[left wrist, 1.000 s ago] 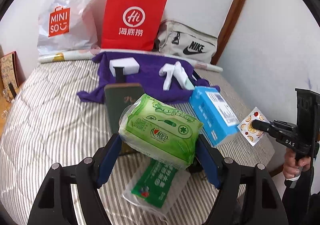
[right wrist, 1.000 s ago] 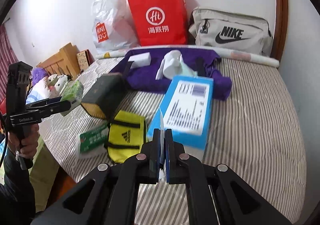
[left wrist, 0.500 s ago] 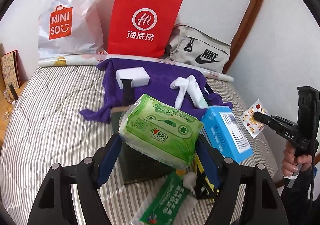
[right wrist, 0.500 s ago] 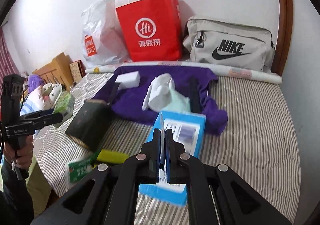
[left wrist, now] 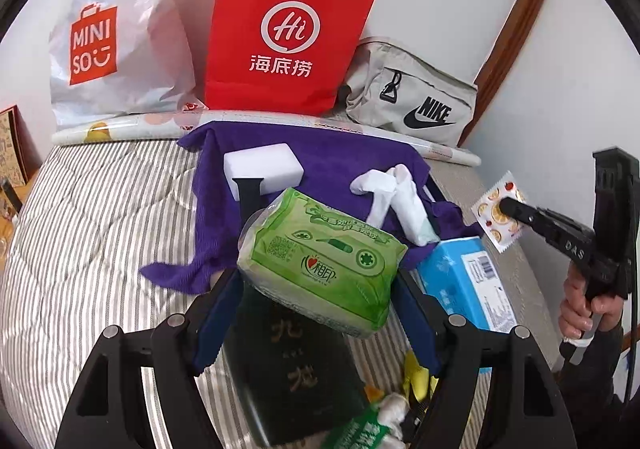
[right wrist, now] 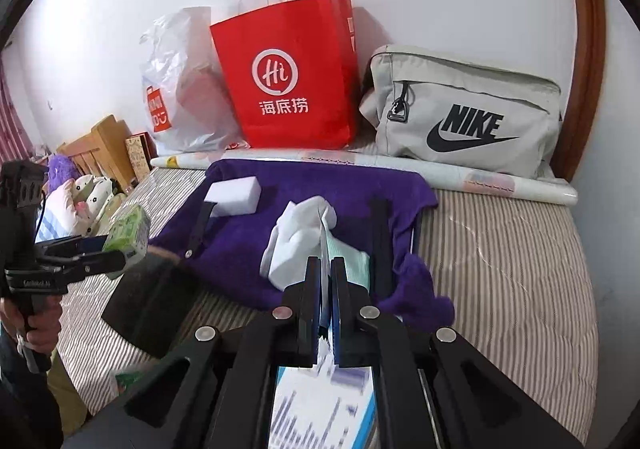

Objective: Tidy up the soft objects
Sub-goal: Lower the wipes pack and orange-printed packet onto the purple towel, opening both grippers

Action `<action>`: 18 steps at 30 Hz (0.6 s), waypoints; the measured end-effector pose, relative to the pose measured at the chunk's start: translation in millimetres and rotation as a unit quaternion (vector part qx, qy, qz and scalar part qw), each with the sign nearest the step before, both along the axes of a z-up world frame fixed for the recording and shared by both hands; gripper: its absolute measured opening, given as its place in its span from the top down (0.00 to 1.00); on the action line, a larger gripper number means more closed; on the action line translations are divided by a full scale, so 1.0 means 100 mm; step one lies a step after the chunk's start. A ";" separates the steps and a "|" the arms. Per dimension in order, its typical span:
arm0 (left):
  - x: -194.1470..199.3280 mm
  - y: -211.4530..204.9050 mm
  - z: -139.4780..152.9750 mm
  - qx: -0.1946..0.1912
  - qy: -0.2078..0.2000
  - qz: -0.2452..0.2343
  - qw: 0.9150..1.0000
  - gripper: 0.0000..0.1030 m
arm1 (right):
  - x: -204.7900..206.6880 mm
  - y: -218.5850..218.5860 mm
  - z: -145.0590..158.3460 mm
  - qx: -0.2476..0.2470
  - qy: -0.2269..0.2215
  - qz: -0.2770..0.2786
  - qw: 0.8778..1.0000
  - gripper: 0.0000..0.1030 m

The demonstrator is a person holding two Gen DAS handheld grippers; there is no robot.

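Note:
My left gripper [left wrist: 320, 289] is shut on a green tissue pack [left wrist: 320, 261], held above the bed; it also shows in the right wrist view [right wrist: 128, 235]. My right gripper [right wrist: 326, 277] is shut on a thin fruit-print packet [left wrist: 500, 209], seen edge-on in its own view [right wrist: 323, 245]. A purple towel [left wrist: 328, 165] lies at the back of the bed with a white sponge block [left wrist: 262, 167] and white socks [left wrist: 396, 197] on it. A blue box [left wrist: 464, 277] lies under my right gripper.
A Miniso plastic bag [left wrist: 108, 41], a red paper bag [left wrist: 284, 37] and a grey Nike bag [left wrist: 416, 105] stand against the wall. A dark green box [left wrist: 288, 365], a yellow pouch [left wrist: 416, 373] and a green sachet [left wrist: 356, 429] lie near the front edge.
Both grippers have moved forward toward the purple towel, still holding the tissue pack and the packet. The bags and towel now look closer.

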State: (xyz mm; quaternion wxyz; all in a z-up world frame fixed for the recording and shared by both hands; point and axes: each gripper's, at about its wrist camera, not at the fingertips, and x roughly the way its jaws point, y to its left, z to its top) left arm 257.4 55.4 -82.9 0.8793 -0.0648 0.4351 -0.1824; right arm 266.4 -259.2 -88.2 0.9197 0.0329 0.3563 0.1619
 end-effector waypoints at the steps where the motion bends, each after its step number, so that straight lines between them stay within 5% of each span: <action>1: 0.05 0.00 -0.01 0.000 0.004 0.002 1.000 0.28 | 0.06 0.00 -0.01 0.002 0.002 -0.001 1.000 0.95; 18: 0.72 -0.04 -0.27 0.018 0.052 0.026 0.998 0.28 | 1.18 0.10 -0.36 0.003 0.038 -0.002 0.999 0.95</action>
